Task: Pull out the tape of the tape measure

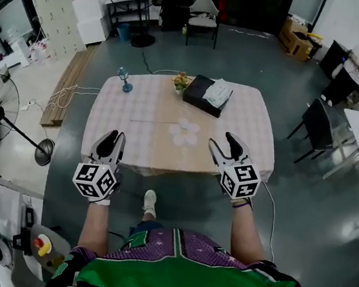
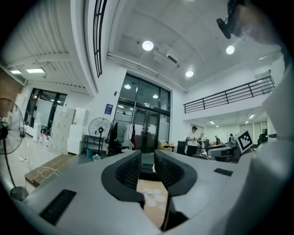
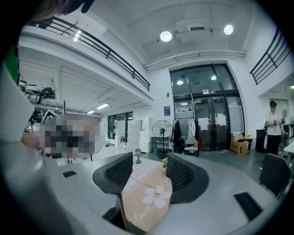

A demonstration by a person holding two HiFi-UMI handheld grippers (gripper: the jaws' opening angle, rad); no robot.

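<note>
Pale checked cloth (image 1: 107, 127) covers the worktop (image 1: 253, 132). At far edge, black box (image 1: 200, 95); flower pot (image 1: 181, 82) just left of it, blue ornament (image 1: 124, 79) well left, tan mat (image 1: 158, 130) nearside.

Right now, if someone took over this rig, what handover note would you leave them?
Tongs: left tongs and right tongs are both open and empty, held up at the near side of the table.
Things: the table holds a black box, a flower pot and a small blue ornament. I cannot make out the tape measure.
Done: nothing that shows.
Left: find the tape measure, grip its case, pull the tape out.
</note>
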